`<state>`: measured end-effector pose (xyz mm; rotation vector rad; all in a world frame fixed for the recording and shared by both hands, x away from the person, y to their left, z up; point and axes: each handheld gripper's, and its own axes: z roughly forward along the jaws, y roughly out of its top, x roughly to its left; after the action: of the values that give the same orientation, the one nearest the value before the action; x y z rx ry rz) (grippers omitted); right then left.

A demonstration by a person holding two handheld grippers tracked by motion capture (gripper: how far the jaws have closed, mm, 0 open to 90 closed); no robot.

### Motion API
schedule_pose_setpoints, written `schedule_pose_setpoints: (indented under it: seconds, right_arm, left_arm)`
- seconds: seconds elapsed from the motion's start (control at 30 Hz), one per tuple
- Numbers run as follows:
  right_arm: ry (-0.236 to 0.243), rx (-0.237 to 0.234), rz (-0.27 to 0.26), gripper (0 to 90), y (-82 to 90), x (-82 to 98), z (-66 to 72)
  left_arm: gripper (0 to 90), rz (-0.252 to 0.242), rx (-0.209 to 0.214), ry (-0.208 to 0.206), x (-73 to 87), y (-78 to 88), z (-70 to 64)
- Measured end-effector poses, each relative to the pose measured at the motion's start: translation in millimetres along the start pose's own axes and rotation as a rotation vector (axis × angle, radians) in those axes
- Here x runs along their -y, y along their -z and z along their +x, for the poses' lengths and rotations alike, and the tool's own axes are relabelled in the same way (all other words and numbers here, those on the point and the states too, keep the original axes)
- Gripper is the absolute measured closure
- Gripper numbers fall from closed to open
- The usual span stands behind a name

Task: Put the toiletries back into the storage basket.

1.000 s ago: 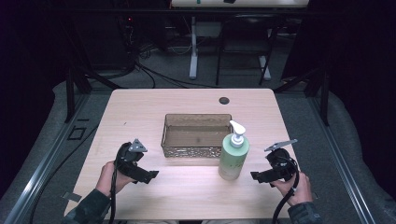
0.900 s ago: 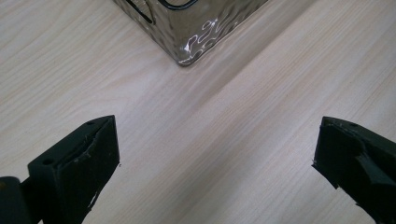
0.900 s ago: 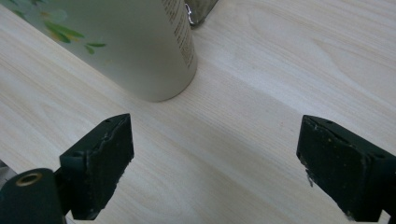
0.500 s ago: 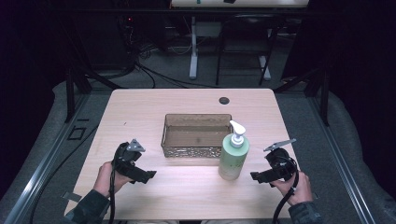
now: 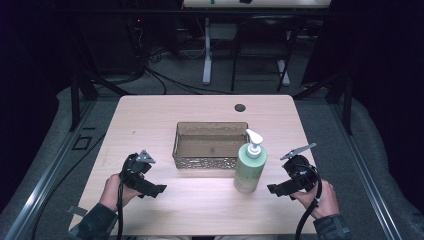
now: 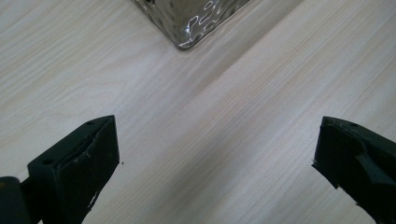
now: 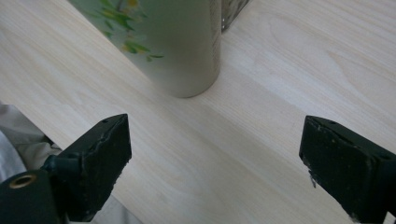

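Note:
A pale green pump bottle (image 5: pixel 250 170) with a white pump stands upright on the wooden table, just in front of the right corner of a clear patterned basket (image 5: pixel 207 162). My right gripper (image 5: pixel 273 189) is held to the right of the bottle and points at it. In the right gripper view its jaws (image 7: pixel 215 140) stand wide apart and have just opened a little further, with only bare table between them and the bottle's base (image 7: pixel 187 56) ahead. My left gripper (image 5: pixel 157 189) hovers to the left in front of the basket, open (image 6: pixel 215 144), with the basket's corner (image 6: pixel 191 23) ahead.
The table (image 5: pixel 150 120) has a small dark grommet (image 5: pixel 240 107) near its far edge. Beyond the table are dark floor, cables and desk legs. A bit of the person's light clothing (image 7: pixel 14 135) shows past the table's near edge.
The right gripper has lifted slightly beside the bottle. The left hand, bottle and basket have stayed where they were.

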<state>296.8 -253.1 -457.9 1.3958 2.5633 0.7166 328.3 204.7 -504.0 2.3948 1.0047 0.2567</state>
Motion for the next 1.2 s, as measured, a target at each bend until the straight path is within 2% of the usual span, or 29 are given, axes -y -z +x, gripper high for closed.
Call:
schedule_pose_setpoints:
  seconds: [0.1, 0.37, 0.6, 0.8, 1.2]
  right_arm:
    - [-0.008, -0.017, -0.002, 7.3, 5.4, -2.3, 2.7]
    - [0.004, -0.019, 0.000, 6.3, 19.5, -17.5, 4.9]
    - [0.044, -0.016, 0.036, 5.8, 30.6, -37.2, 7.0]
    - [0.069, -0.024, 0.054, 5.1, 34.1, -53.0, 9.4]
    - [0.106, -0.033, 0.097, 0.0, 39.4, -77.0, 15.9]
  left_arm:
    - [0.0, -0.003, -0.013, 0.008, 1.7, 1.5, 1.5]
    - [0.0, 0.004, -0.025, 0.026, 7.2, 3.1, 5.4]
    - [0.0, 0.016, -0.027, 0.028, 11.1, 2.0, 6.7]
    - [0.0, 0.011, -0.027, 0.035, 12.3, 2.4, 7.1]
    - [0.0, 0.021, -0.021, 0.021, 10.8, -0.8, 5.1]
